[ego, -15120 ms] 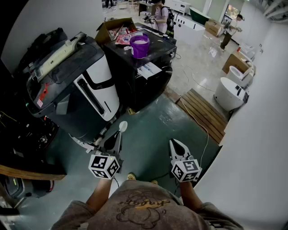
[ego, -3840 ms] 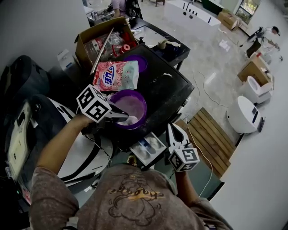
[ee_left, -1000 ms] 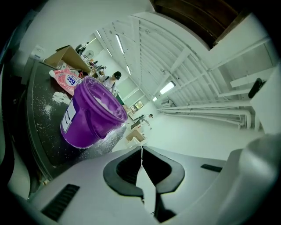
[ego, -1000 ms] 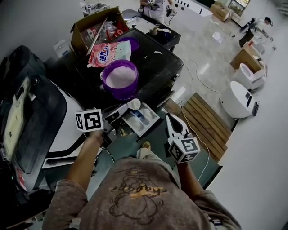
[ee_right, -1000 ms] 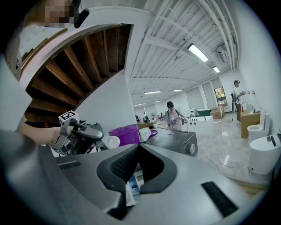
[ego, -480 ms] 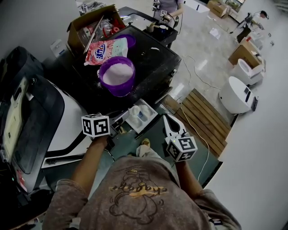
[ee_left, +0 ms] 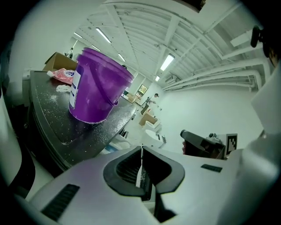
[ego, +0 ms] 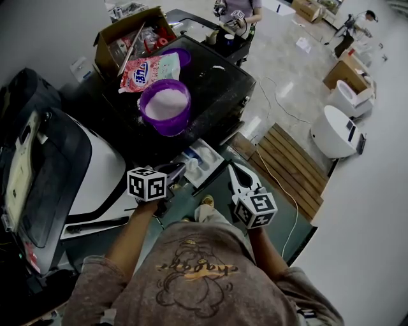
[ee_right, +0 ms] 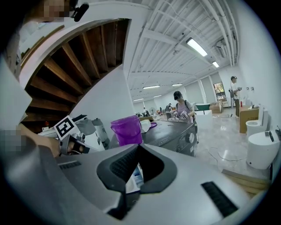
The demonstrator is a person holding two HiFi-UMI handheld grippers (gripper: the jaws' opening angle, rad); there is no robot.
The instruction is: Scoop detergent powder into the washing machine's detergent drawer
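Note:
The white detergent drawer (ego: pixel 205 155) stands pulled out from the front of the black washing machine (ego: pixel 220 83). My left gripper (ego: pixel 177 169) is shut on the thin handle of a white spoon (ego: pixel 190 165), whose bowl lies at the drawer's near end. In the left gripper view the handle (ee_left: pixel 140 163) runs edge-on between the closed jaws. On the machine's top a purple bucket (ego: pixel 166 105) holds white powder; the bucket (ee_left: pixel 99 85) rises beyond the left jaws. My right gripper (ego: pixel 234 170) hovers just right of the drawer, shut and empty, its tips (ee_right: pixel 137 147) meeting.
A detergent bag (ego: pixel 150 70) and a cardboard box (ego: pixel 127 38) sit behind the bucket. A second machine (ego: pixel 57 172) stands at my left. A wooden slatted platform (ego: pixel 287 169) lies on the floor to the right. People stand at the far tables (ego: pixel 236 13).
The left gripper has moved right and down, bringing the heaped spoon from beside the drawer onto it. The right gripper has barely moved.

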